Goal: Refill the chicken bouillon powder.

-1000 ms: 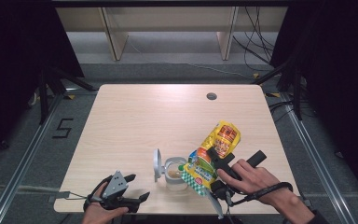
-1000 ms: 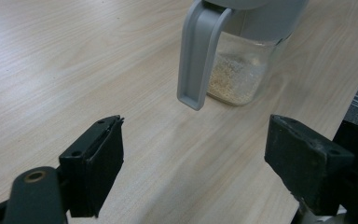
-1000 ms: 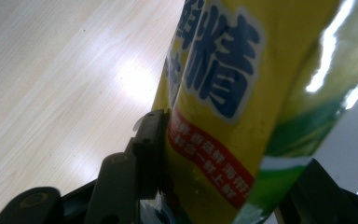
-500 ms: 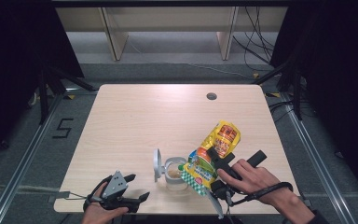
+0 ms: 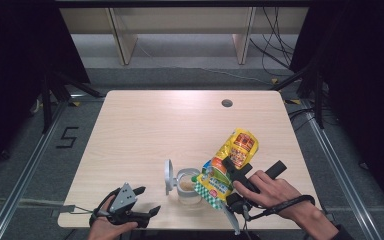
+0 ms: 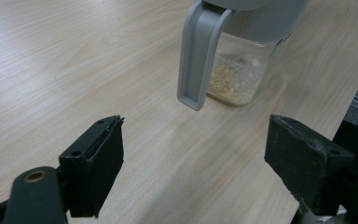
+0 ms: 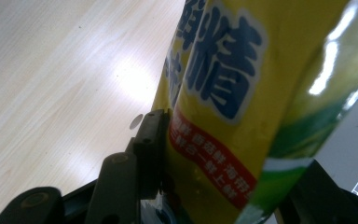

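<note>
Landmark for this entry: the small clear glass jar with a grey flip lid (image 5: 187,186), standing near my edge of the pale wooden table (image 5: 150,130).

Nearest me, to the left of the jar, my left gripper (image 5: 145,202) rests low over the table with its jaws spread wide and nothing between them. In the left gripper view the jar (image 6: 240,70) sits just ahead, its grey lid tab (image 6: 198,56) hanging down the side.

Just right of the jar, my right gripper (image 5: 230,172) is clamped on the yellow and green glossy plastic refill pouch (image 5: 227,165). In the right gripper view the pouch (image 7: 242,102) is pinched between the two black jaws. The pouch is tilted, its lower green end at the jar's open mouth and its yellow end rising up and away to the right.

Progress, as I judge it: the lid is already swung open to the jar's left and pouring is in hand. The jar holds a shallow layer of pale beige granules, well under half full. I cannot tell whether grains are flowing now. Left to do: finish filling, right the pouch, close the lid.

Beyond the jar the table is bare wood up to a small round grommet hole (image 5: 226,103).
</note>
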`<state>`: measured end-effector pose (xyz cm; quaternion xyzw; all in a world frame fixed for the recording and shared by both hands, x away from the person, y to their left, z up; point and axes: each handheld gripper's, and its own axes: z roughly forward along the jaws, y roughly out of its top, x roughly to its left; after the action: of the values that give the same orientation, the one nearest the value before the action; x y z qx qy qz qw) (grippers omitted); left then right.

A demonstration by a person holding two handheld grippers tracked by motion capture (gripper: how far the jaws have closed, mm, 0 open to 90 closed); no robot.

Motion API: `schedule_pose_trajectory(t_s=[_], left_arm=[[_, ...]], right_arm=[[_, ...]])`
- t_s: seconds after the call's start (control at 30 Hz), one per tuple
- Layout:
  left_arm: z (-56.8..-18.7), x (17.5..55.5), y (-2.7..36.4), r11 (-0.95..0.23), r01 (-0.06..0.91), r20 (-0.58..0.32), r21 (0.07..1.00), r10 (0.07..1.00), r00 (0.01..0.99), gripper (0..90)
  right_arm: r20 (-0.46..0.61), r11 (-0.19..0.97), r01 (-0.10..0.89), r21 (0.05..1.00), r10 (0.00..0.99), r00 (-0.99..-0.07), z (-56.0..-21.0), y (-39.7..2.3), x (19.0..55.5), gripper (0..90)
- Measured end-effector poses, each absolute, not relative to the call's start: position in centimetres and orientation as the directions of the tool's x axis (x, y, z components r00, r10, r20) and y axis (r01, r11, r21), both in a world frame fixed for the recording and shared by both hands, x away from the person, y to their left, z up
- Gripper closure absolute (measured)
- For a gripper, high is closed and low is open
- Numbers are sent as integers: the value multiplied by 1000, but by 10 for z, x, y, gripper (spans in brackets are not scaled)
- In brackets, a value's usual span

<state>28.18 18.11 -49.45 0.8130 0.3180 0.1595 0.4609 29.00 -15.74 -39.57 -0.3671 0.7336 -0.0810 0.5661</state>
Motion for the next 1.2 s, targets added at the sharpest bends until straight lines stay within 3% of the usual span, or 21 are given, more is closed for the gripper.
schedule_pose_trajectory(t_s=[0.47, 1.2], left_arm=[[-496, 281, 180, -347, 396, -66, 850, 675, 735, 189], [-495, 282, 181, -371, 373, -40, 851, 662, 748, 189]], right_arm=[[-759, 704, -450, -550, -646, -83, -396, -157, 291, 581], [-758, 703, -447, -553, -647, -82, -396, -157, 291, 584]])
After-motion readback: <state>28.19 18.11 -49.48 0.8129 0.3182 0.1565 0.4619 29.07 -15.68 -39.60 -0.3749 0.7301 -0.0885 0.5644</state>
